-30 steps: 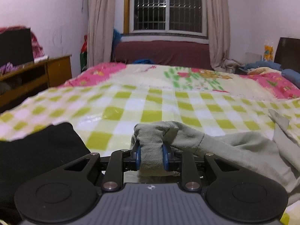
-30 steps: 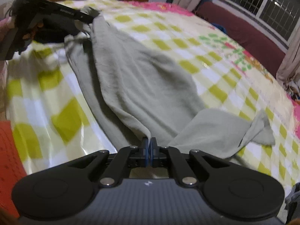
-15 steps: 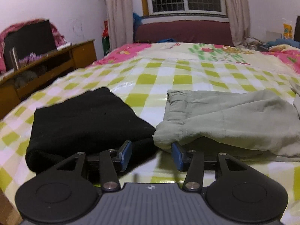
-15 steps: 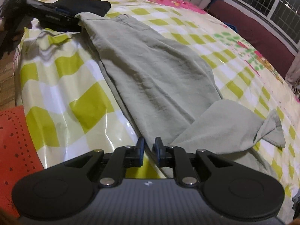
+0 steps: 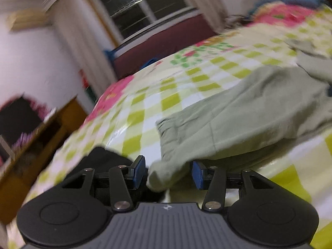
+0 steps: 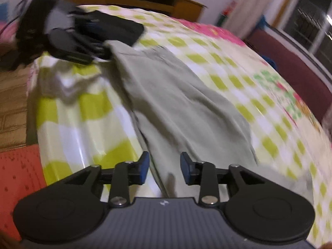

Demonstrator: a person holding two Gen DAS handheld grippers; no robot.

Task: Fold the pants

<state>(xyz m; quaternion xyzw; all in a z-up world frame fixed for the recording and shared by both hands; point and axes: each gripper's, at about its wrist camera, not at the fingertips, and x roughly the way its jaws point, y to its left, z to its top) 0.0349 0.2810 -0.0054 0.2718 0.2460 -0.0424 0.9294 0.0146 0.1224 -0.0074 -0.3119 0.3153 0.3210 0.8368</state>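
Grippers of matte black plastic with ribbed grey housings and blue rubber pads fill the bottom of both views. The left gripper (image 5: 168, 173) has just been opening; its jaws stand apart around a limp corner of the pants (image 5: 244, 120), pads not pressing on it. The right gripper (image 6: 164, 168) has just been opening too, jaws parted over the cloth, gripping nothing. Soft, wrinkled grey-green pants lie spread across the glossy green-and-white checked sheet (image 5: 149, 112), running from lower centre to upper left in the right view. A folded black garment (image 6: 116, 28) lies just beside their far end, next to the left gripper (image 6: 70, 45). A wooden desk (image 6: 145, 0) stands behind.
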